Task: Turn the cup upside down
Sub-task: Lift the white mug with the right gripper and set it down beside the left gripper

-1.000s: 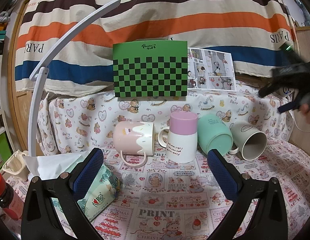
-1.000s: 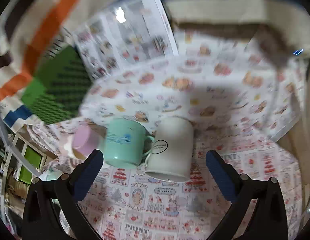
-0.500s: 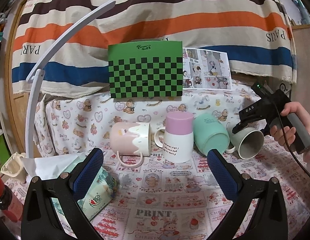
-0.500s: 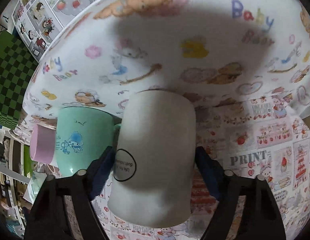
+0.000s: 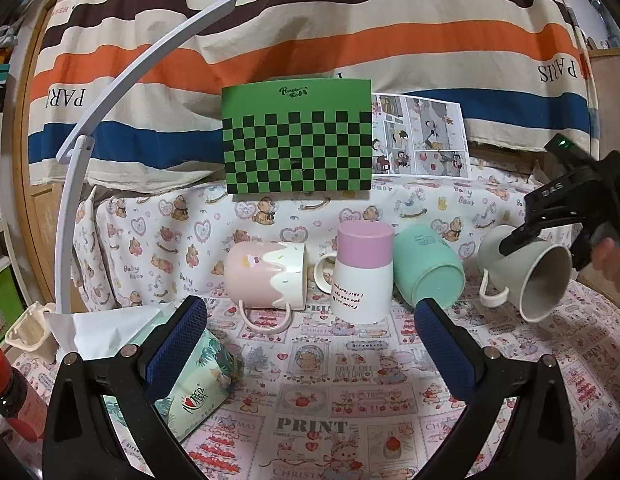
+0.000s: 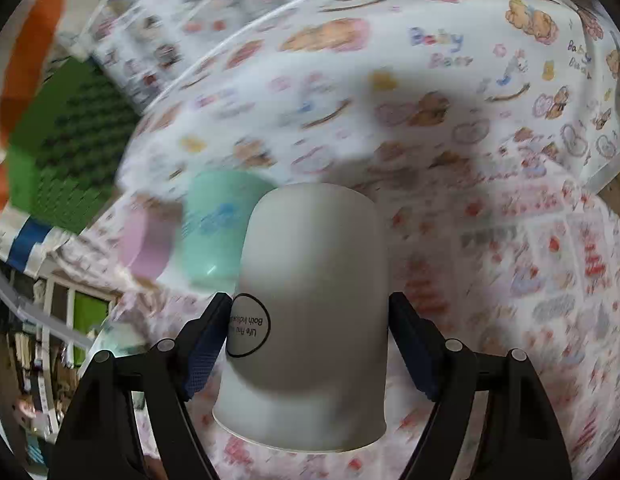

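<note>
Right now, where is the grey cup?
The grey cup is at the right of the left wrist view, clamped in the right gripper, tilted with its mouth toward the camera, just right of the mint cup.

The left tongs (image 5: 310,344) are black with bumpy blue pads (image 5: 176,348) and silver screws. The right tongs (image 6: 310,344) look the same.

Pale grey-white cup (image 5: 524,270), smooth and tapering, widest at the rim, marked on one side with a black-ringed oval label. Tilted on its side, open mouth facing forward and slightly down, white handle hanging beneath. Raised clear of the patterned surface (image 5: 310,400), clamped across the body between the right tongs (image 6: 310,344), just right of a mint-green cup lying on its side
</note>
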{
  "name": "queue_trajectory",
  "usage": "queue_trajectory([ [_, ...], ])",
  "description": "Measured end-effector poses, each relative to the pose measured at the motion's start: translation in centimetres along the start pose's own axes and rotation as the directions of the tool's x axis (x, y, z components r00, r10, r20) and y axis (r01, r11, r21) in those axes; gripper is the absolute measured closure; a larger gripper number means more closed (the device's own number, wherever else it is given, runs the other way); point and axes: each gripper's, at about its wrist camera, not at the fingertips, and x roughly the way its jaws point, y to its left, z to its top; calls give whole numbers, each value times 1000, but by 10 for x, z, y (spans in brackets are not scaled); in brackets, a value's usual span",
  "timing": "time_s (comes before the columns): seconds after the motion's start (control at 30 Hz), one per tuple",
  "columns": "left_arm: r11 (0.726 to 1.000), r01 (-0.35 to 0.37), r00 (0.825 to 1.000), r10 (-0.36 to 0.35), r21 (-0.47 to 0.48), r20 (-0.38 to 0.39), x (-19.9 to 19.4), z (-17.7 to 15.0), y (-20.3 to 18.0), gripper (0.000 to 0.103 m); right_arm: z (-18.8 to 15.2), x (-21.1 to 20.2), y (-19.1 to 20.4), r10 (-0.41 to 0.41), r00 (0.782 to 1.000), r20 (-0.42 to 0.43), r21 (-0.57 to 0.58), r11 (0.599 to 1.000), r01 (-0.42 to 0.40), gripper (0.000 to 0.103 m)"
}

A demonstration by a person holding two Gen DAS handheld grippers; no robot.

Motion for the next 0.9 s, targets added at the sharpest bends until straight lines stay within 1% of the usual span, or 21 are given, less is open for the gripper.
queue_trajectory([
  [0.07,1000,-13,1000,13,-10,3,-1,0,2,0,-15,-5,13,27,1000,4,-18,999,-27,23],
  [0.1,999,-36,999,36,-22,4,-1,0,4,0,-13,-5,19,44,999,-1,-23,999,-44,23],
  [0.17,996,-78,997,78,-49,2,-1,0,10,0,-29,3,35,90,996,-8,-34,995,-90,23],
  [0.23,995,-77,997,78,-60,4,-1,0,16,0,-38,15,42,122,992,-20,-23,992,-123,23],
  [0.27,995,-78,997,78,-64,6,-1,0,18,0,-42,15,39,139,990,-26,-18,990,-139,23],
  [0.33,995,-72,997,72,-68,3,-1,0,20,0,-37,29,42,154,987,-35,-11,988,-155,23],
  [0.4,996,-50,999,51,-76,4,-1,1,22,0,-40,37,48,138,990,-16,-14,990,-138,23],
  [0.43,996,-41,999,42,-77,13,-2,2,22,0,-41,40,50,113,994,8,-23,993,-113,23],
  [0.47,996,-44,999,47,-74,27,-3,1,22,0,-43,44,53,91,995,31,-31,995,-90,23],
  [0.5,996,-52,998,54,-71,26,-3,1,21,0,-45,43,52,79,995,56,-39,996,-77,23],
  [0.53,997,-44,999,45,-71,16,0,1,21,0,-47,45,54,77,994,76,-46,996,-73,23],
  [0.57,997,-37,999,38,-72,7,2,1,21,0,-49,47,55,80,993,85,-56,996,-75,23],
  [0.63,997,-48,999,49,-64,15,1,1,20,0,-48,54,56,82,994,77,-59,995,-78,23],
  [0.7,998,-38,999,40,-48,22,0,1,17,0,-48,61,60,78,994,71,-70,995,-73,23],
  [0.77,999,-27,1000,28,-26,15,1,1,13,0,-48,65,66,67,994,84,-83,995,-60,23],
  [0.83,1000,-23,1000,23,-19,8,2,1,11,0,-50,65,69,52,995,86,-101,994,-43,22],
  [0.9,999,-28,1000,29,-25,11,1,2,12,0,-56,56,69,66,992,111,-146,988,-50,20],
])
